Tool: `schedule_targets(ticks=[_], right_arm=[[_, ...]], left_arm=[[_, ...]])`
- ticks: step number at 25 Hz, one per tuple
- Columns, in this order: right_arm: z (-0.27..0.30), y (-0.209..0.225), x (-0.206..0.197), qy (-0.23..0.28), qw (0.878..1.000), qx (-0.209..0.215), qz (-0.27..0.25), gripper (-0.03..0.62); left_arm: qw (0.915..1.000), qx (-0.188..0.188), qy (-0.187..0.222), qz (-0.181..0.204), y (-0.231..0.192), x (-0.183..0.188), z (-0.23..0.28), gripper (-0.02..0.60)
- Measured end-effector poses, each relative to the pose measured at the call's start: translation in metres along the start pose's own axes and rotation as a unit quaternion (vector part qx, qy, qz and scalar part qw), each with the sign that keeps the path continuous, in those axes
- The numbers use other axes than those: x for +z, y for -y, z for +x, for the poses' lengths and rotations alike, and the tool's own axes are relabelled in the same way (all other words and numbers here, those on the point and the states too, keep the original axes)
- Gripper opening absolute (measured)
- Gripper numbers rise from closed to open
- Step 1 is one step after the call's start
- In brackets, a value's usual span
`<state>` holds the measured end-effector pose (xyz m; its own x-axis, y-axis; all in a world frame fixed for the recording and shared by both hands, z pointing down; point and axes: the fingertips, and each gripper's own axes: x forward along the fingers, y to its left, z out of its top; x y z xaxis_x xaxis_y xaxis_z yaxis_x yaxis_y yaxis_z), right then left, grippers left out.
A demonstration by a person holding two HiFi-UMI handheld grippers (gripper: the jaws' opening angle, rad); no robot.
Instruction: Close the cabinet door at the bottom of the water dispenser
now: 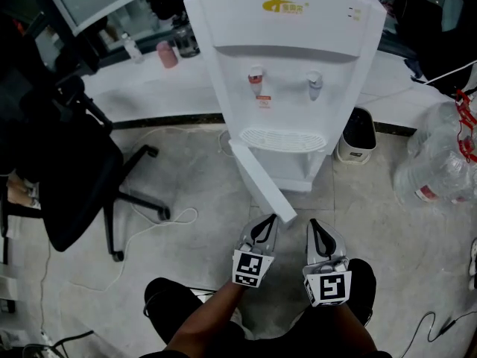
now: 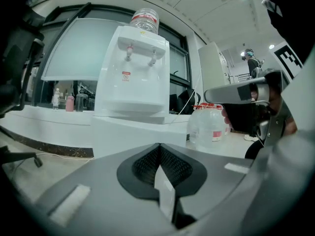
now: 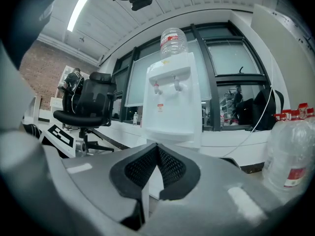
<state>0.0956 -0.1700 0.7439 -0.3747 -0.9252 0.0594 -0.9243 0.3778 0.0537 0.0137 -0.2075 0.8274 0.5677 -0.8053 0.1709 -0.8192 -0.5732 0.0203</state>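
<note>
Here the left claw (image 1: 265, 228) and right claw (image 1: 319, 236), clenched empty, face the gold-logoed dispenser's (image 1: 287, 32) open door (image 1: 258, 176).

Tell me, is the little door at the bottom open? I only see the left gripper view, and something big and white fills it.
Observer: Yes. The head view shows the cabinet door swung out from the water dispenser toward you.
Operator: Is my left gripper touching it?
Observer: From above, the left gripper has its tip right at the door's free edge; I cannot tell whether they touch.
Operator: What about my other one?
Observer: The right gripper view shows the right gripper with jaws together and nothing between them.
</note>
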Motion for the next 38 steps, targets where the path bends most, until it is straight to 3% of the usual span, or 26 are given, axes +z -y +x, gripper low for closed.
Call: schedule_targets(ticks=[12,38], right_arm=[[-0.016,0.021,-0.011,-0.027,0.999,-0.026,0.004,0.005],[-0.024,0.054,-0.030,-0.037,0.998,-0.047,0.023,0.005]], left_arm=[[0.9994,-0.015,0.023,-0.020,0.024,0.014,0.062,0.020],[0.9995,-0.003,0.031,-0.010,0.012,0.035,0.148,0.020]])
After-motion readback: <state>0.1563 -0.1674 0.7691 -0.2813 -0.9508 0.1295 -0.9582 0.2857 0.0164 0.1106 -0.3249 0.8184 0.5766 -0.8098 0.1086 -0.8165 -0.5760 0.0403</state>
